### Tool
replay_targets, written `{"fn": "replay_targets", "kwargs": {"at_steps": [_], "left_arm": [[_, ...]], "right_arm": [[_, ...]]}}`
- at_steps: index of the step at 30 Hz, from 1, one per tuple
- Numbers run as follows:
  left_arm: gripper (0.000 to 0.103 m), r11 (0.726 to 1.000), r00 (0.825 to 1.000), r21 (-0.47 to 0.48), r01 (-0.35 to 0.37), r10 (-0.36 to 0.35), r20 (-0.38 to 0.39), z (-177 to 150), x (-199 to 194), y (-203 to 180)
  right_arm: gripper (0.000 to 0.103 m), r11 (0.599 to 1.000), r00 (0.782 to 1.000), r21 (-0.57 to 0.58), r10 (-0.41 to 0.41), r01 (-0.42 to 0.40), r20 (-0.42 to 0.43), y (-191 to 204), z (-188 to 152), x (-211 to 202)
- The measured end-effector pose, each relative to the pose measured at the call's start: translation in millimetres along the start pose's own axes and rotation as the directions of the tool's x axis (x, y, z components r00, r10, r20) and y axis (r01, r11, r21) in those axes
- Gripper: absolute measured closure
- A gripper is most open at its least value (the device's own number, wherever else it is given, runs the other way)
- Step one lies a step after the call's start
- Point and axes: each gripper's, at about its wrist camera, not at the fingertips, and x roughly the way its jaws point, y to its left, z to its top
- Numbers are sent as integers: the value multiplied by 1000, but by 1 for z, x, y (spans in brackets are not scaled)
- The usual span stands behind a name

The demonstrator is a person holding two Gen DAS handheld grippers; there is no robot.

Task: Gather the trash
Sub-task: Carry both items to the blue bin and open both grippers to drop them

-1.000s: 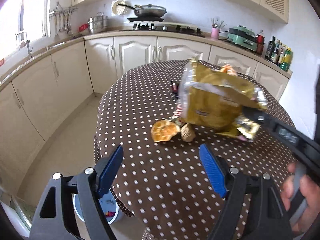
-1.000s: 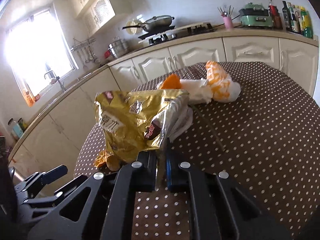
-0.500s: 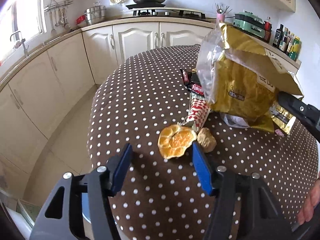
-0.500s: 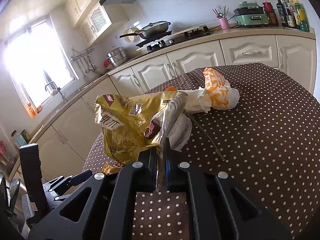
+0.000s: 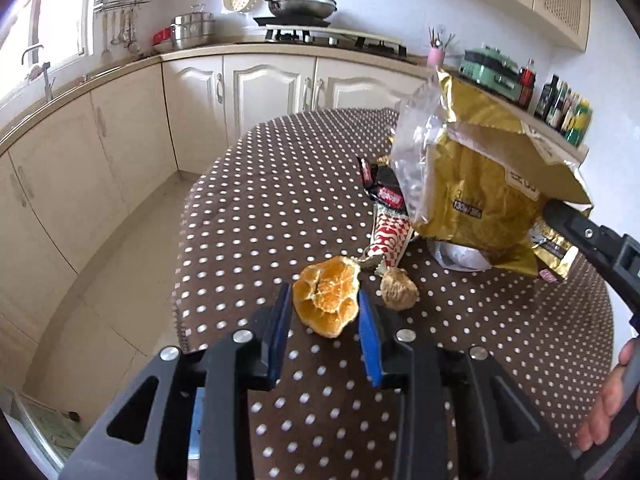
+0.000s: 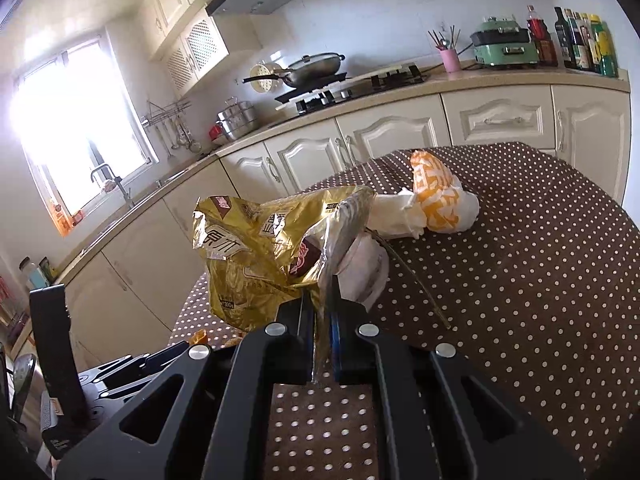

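Note:
An orange peel (image 5: 326, 298) lies near the front edge of the brown polka-dot table (image 5: 260, 208). My left gripper (image 5: 324, 294) is closing on it, and its blue pads (image 5: 282, 320) touch the peel on both sides. A brown shrivelled lump (image 5: 398, 289) sits just right of the peel. My right gripper (image 6: 322, 308) is shut on the edge of a gold snack bag (image 6: 256, 256) and holds it above the table. From the left wrist view the gold snack bag (image 5: 480, 184) hangs open-mouthed at the right.
A red-and-white wrapper (image 5: 390, 236) and a dark wrapper (image 5: 384, 188) lie under the bag. A crumpled white piece (image 6: 364, 268) and a white-and-orange bag (image 6: 440, 200) sit further back. Cabinets and a counter curve behind. A hand (image 5: 608, 412) holds the right tool.
My left gripper moved forward to the orange peel and its jaws narrowed until the peel sits between the pads. The right gripper kept hold of the gold bag, almost still.

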Motion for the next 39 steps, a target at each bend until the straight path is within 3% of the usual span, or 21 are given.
{"fn": "replay_targets", "kwargs": {"at_steps": [5,10,18,22,28,33,39], "left_arm": [[72,999,999,-45,11,-9,47,-9,-30,20],[72,994,995,-104,-23,33,89,-26,-65,55],[72,964,985,-237,-123,149,93,-69,-107,133],[72,927,973,-318,-196,224,55,-95,-112,180],[72,862,963,-436,-259,265,-48,-139,-94,246],[72,825,956,-484,-292,262,-132,-166,-62,283],[72,802,951,-513,-306,232,-205,-188,-23,310]], "right_arm": [[98,999,999,-40,28,-27,16,23,0,-11],[98,990,995,-105,96,-95,3,69,-8,-15],[98,948,972,-227,201,-225,-121,165,-48,22],[98,912,949,-295,223,-284,-223,219,-87,54],[98,870,914,-372,186,-323,-359,270,-151,105],[98,861,865,-392,103,-325,-491,286,-208,163],[97,861,812,-399,27,-316,-583,289,-259,216]]}}
